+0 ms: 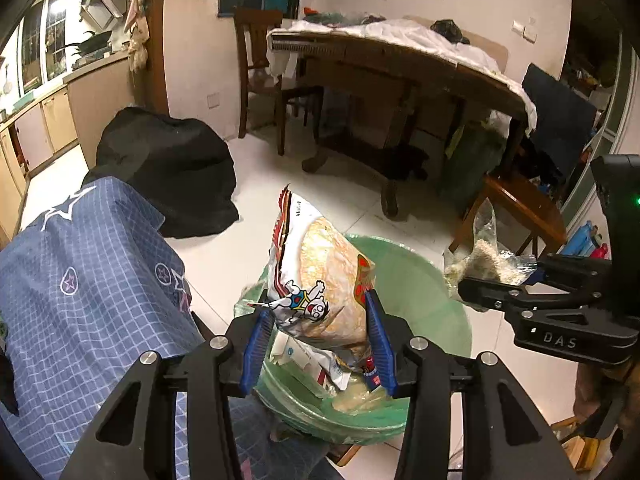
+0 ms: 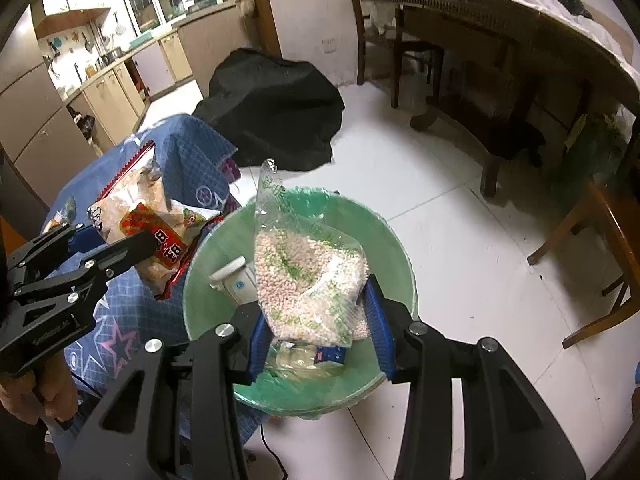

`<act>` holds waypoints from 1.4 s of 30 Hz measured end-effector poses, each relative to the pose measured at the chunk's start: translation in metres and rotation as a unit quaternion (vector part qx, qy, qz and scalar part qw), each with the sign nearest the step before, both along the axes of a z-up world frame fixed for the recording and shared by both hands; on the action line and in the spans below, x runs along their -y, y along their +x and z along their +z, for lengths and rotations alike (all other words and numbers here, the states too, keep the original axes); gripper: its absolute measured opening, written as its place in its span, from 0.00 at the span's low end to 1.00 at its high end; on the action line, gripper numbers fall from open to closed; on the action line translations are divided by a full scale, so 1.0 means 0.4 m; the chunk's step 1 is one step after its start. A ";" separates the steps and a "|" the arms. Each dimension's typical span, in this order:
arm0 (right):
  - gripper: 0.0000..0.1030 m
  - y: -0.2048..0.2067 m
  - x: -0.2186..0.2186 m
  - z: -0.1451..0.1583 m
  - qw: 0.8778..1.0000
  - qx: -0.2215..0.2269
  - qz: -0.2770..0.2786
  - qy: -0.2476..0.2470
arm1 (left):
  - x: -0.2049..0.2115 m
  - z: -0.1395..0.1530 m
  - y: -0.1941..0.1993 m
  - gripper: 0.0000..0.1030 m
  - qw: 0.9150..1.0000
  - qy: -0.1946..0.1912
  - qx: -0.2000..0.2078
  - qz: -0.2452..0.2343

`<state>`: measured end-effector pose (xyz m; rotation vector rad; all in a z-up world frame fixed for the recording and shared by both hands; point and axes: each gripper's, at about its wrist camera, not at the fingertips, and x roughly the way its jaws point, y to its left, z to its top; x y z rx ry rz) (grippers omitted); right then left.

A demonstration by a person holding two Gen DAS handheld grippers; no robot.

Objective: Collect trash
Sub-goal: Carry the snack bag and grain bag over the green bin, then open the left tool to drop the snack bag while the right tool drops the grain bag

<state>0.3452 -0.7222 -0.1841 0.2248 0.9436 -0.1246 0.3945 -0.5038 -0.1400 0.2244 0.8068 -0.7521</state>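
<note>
My left gripper [image 1: 318,338] is shut on a white and red snack bag with a cartoon figure [image 1: 320,276] and holds it over the green-lined trash bin [image 1: 440,280]. It also shows in the right wrist view [image 2: 156,240]. My right gripper [image 2: 316,328] is shut on a clear bag of small pale pellets [image 2: 304,276] and holds it over the bin [image 2: 392,240]. That bag also shows in the left wrist view [image 1: 488,256]. Wrappers and a white packet [image 2: 232,280] lie inside the bin.
A table under a blue star-patterned cloth [image 1: 80,280] stands left of the bin. A black cover [image 1: 172,168] lies on the white tile floor behind it. A wooden dining table [image 1: 400,64] with chairs stands at the back right. Kitchen counters [image 2: 100,92] run along the left.
</note>
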 end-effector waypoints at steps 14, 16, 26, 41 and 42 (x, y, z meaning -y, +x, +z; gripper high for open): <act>0.40 0.025 0.004 -0.053 1.000 -0.029 0.007 0.007 | 0.028 -0.087 0.034 0.45 1.000 0.020 -0.016 0.006; 0.40 0.026 0.005 -0.053 1.000 -0.029 0.006 0.008 | 0.031 -0.088 0.035 0.45 1.000 0.020 -0.016 0.006; 0.43 0.030 0.013 -0.057 1.000 -0.025 0.001 0.016 | 0.052 -0.101 0.040 0.47 0.999 0.028 -0.020 0.009; 0.54 -0.008 -0.002 -0.033 1.000 0.021 -0.006 0.008 | 0.021 -0.113 0.033 0.58 0.999 0.029 -0.021 0.018; 0.56 -0.019 -0.011 -0.022 0.999 0.034 -0.007 0.001 | 0.010 -0.109 0.028 0.59 0.999 0.028 -0.019 0.019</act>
